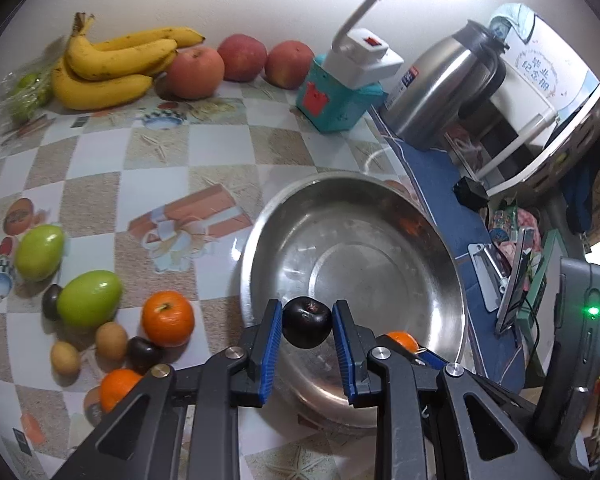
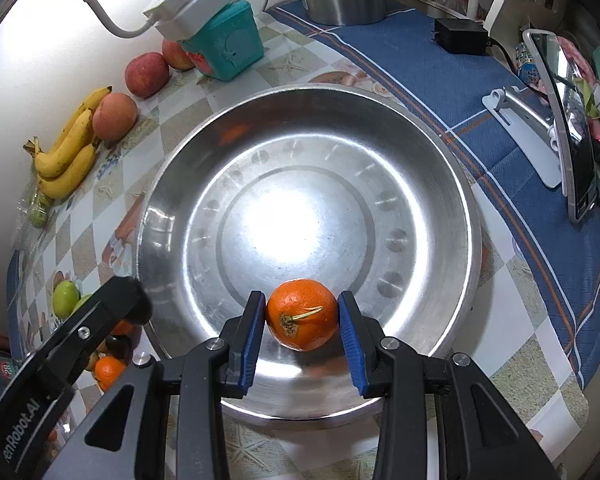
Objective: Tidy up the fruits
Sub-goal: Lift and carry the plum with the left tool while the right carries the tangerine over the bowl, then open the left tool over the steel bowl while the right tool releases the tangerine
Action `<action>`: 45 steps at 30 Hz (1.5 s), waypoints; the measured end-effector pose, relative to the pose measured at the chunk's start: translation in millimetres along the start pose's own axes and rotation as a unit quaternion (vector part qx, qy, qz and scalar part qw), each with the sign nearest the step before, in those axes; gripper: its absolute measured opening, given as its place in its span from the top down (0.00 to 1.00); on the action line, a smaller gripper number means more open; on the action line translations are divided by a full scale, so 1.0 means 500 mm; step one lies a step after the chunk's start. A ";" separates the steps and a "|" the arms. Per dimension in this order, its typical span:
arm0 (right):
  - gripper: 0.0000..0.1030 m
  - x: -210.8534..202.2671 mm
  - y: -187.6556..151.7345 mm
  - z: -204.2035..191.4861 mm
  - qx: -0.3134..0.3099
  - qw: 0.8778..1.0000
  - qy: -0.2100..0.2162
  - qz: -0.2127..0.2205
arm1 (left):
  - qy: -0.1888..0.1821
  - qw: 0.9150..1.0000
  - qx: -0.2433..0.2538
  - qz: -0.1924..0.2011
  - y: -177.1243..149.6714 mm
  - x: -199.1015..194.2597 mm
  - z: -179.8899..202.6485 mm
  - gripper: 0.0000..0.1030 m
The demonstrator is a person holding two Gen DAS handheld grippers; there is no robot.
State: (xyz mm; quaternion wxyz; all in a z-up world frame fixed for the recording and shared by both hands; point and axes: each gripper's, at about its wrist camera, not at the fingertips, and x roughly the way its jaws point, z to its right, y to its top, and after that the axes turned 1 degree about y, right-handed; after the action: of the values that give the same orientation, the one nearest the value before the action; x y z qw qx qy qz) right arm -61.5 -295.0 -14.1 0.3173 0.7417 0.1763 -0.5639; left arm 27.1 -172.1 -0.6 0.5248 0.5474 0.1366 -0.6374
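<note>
The table (image 1: 160,160) wears a checked cloth printed with gift boxes, and a blue cloth (image 2: 480,92) covers its right part. A steel basin (image 2: 308,240) sits in the middle, its right rim reaching the border of the blue cloth; its inside is bare metal, with open room across the whole bottom. Bare checked cloth lies between the basin and the far fruit row.

Along the far wall sit a banana bunch (image 1: 108,64) and three red apples (image 1: 244,58), then a teal box (image 1: 332,100) carrying a white power strip (image 1: 364,60). A steel kettle (image 1: 440,88) stands on the blue cloth, far right, beside a white box with Chinese characters too small to read surely.

Near left of the basin lie two green fruits (image 1: 88,298), an orange (image 1: 167,318), small brown and dark fruits, and another orange (image 1: 118,388).

The left tongs (image 1: 307,322) are closed partway on a dark plum (image 1: 307,322), held above the basin's near rim. The right tongs (image 2: 302,314) clamp a stemmed orange (image 2: 302,314) low over the basin's near floor. The left tool's arm reads "enRobot.AI" in the right wrist view.
</note>
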 end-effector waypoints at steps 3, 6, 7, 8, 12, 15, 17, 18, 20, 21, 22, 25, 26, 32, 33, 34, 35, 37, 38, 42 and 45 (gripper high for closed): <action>0.62 0.006 -0.001 -0.002 -0.002 1.000 -0.003 -0.005 | 0.002 1.000 -0.001 -0.007 -0.001 0.014 0.000 0.73; 0.62 0.014 -0.003 -0.004 -0.007 1.000 -0.012 -0.013 | 0.008 1.000 0.000 -0.013 -0.006 0.022 -0.002 0.73; 0.62 0.016 -0.004 -0.005 -0.008 1.000 -0.012 -0.015 | 0.009 1.000 -0.001 -0.016 -0.007 0.025 -0.003 0.73; 0.62 0.018 -0.005 -0.005 -0.009 1.000 -0.012 -0.018 | 0.010 1.000 -0.002 -0.018 -0.008 0.027 -0.005 0.73; 0.62 0.021 -0.007 -0.003 -0.009 1.000 -0.016 -0.023 | 0.011 1.000 -0.006 -0.023 -0.010 0.031 -0.007 0.72; 0.62 0.019 -0.009 -0.001 -0.009 1.000 -0.017 -0.023 | 0.009 1.000 -0.009 -0.026 -0.010 0.033 -0.009 0.72; 0.62 0.017 -0.011 -0.002 -0.010 1.000 -0.018 -0.023 | 0.009 1.000 -0.011 -0.028 -0.009 0.033 -0.010 0.71; 0.62 0.017 -0.011 -0.002 -0.010 1.000 -0.018 -0.024 | 0.009 0.999 -0.012 -0.029 -0.010 0.033 -0.010 0.71; 0.62 0.018 -0.009 -0.005 -0.011 0.999 -0.020 -0.024 | 0.008 0.999 -0.014 -0.031 -0.010 0.033 -0.012 0.71; 0.62 0.018 -0.008 -0.007 -0.012 0.999 -0.020 -0.024 | 0.007 0.999 -0.016 -0.032 -0.009 0.032 -0.012 0.71; 0.62 0.018 -0.007 -0.009 -0.013 0.999 -0.021 -0.022 | 0.006 0.999 -0.017 -0.032 -0.009 0.032 -0.013 0.71; 0.57 0.011 -0.003 -0.010 -0.013 1.000 -0.024 -0.016 | 0.003 0.999 -0.023 -0.031 -0.008 0.028 -0.018 0.70; 0.55 0.009 -0.003 -0.009 -0.012 1.000 -0.024 -0.013 | 0.001 0.999 -0.024 -0.031 -0.008 0.027 -0.018 0.69; 0.55 -0.011 -0.001 -0.006 -0.009 1.000 -0.020 0.005 | -0.006 0.999 -0.028 -0.025 -0.003 0.014 -0.018 0.63; 0.55 -0.014 -0.002 -0.005 -0.008 1.000 -0.019 0.007 | -0.005 0.999 -0.029 -0.023 -0.002 0.010 -0.019 0.63; 0.55 -0.018 -0.001 -0.005 -0.008 1.000 -0.018 0.011 | -0.004 0.999 -0.030 -0.022 -0.001 0.008 -0.019 0.63; 0.55 -0.021 -0.002 -0.005 -0.008 1.000 -0.018 0.013 | -0.003 0.999 -0.031 -0.020 0.000 0.004 -0.021 0.63; 0.55 -0.028 -0.002 -0.002 -0.008 1.000 -0.016 0.018 | 0.002 0.999 -0.033 -0.016 0.003 -0.004 -0.025 0.63; 0.55 -0.030 -0.002 -0.002 -0.008 1.000 -0.016 0.019 | 0.006 0.999 -0.035 -0.014 0.005 -0.007 -0.028 0.63; 0.55 -0.030 -0.001 -0.006 -0.010 1.000 -0.015 0.021 | 0.039 0.998 -0.040 -0.010 0.008 -0.022 -0.046 0.55; 0.55 -0.029 -0.002 -0.010 -0.013 1.000 -0.014 0.021 | 0.081 0.996 -0.045 -0.011 0.008 -0.030 -0.068 0.53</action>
State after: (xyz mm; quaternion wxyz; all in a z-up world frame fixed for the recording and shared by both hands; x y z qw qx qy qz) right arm -62.7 -289.5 0.1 0.3413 0.7327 0.1639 -0.5655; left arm 47.1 -140.5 1.5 0.5290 0.5716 0.2137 -0.5897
